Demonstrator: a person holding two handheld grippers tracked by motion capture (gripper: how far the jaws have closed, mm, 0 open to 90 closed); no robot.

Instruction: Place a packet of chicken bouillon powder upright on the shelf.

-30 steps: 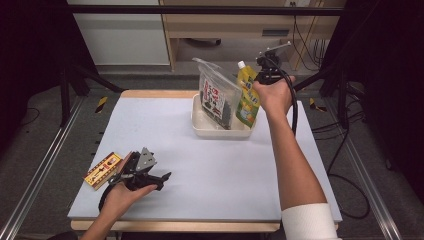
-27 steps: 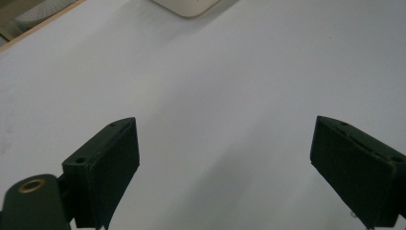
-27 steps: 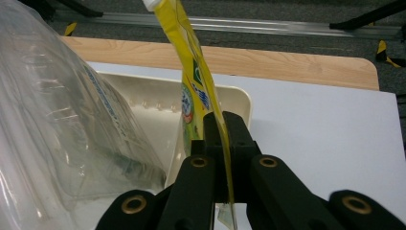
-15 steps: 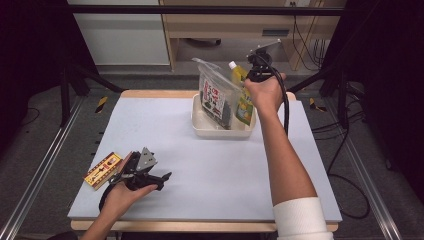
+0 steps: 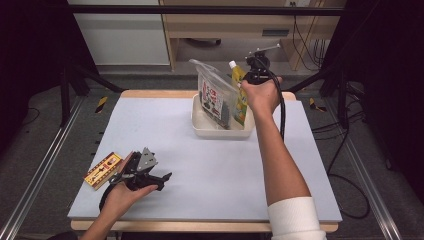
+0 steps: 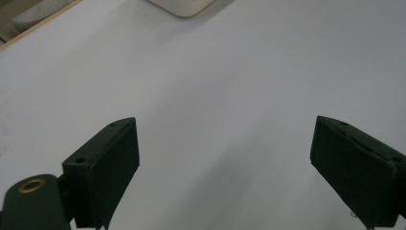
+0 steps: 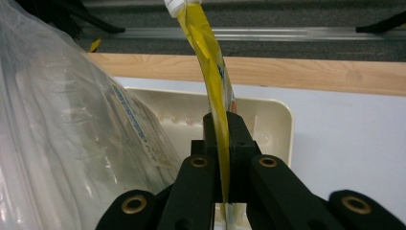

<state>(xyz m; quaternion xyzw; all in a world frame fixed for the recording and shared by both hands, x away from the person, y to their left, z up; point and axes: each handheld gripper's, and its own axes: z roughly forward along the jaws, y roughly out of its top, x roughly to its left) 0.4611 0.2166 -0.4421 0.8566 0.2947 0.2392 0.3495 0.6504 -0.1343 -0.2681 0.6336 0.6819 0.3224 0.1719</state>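
The small box (image 5: 102,170) lies just left of the left gripper (image 6: 225,158), which rests on the table (image 5: 200,165) with its jaws wide apart and nothing between them. To the right, the clear bag (image 5: 214,95) stands in the cream tray (image 5: 220,131), just left of the right gripper (image 7: 221,143). Its jaws are pressed together on the yellow pouch (image 7: 210,67), which stands upright over the tray.

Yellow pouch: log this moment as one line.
right tongs: shut on yellow pouch | pouch: upright over cream tray, beside clear bag | left tongs: open, empty, above table
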